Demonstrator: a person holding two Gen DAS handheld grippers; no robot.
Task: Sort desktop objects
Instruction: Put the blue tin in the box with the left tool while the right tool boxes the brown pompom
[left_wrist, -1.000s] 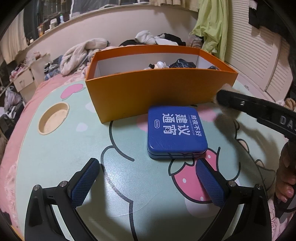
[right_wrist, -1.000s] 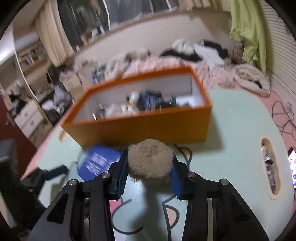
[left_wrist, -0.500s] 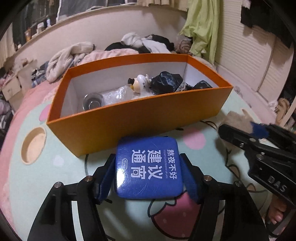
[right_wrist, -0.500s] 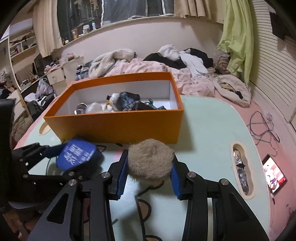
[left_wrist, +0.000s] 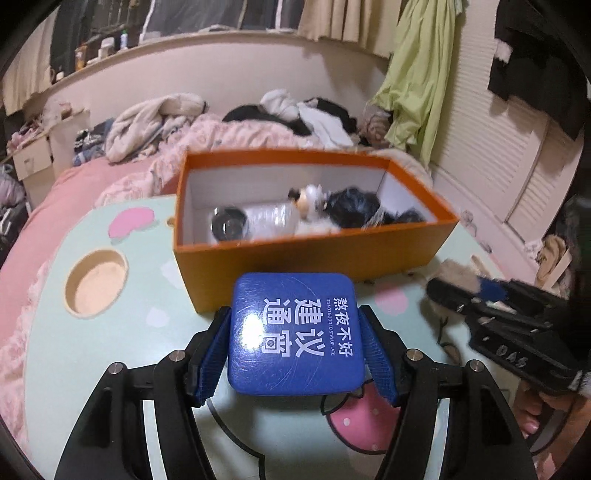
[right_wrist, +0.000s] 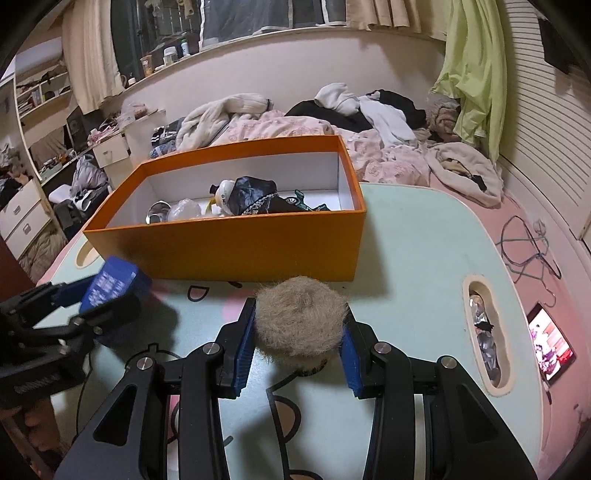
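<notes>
My left gripper (left_wrist: 295, 350) is shut on a square blue tin (left_wrist: 293, 332) with white Chinese lettering and holds it above the table, just in front of the orange box (left_wrist: 306, 258). The tin also shows at the left of the right wrist view (right_wrist: 110, 284). My right gripper (right_wrist: 297, 339) is shut on a beige fur pompom (right_wrist: 301, 323), held over the table in front of the orange box (right_wrist: 240, 247). The box holds a metal cup, a clear wrapped item, a small figurine and dark cloth.
The mint-green cartoon table (right_wrist: 413, 236) has a round cup recess (left_wrist: 96, 282) at left and an oblong slot (right_wrist: 485, 332) at right. A cluttered bed (right_wrist: 295, 122) lies behind the box. A lit phone (right_wrist: 550, 347) and cables lie right of the table.
My left gripper closed on the blue tin and lifted it off the table toward the box. My right gripper kept hold of the pompom and swung to face the box squarely.
</notes>
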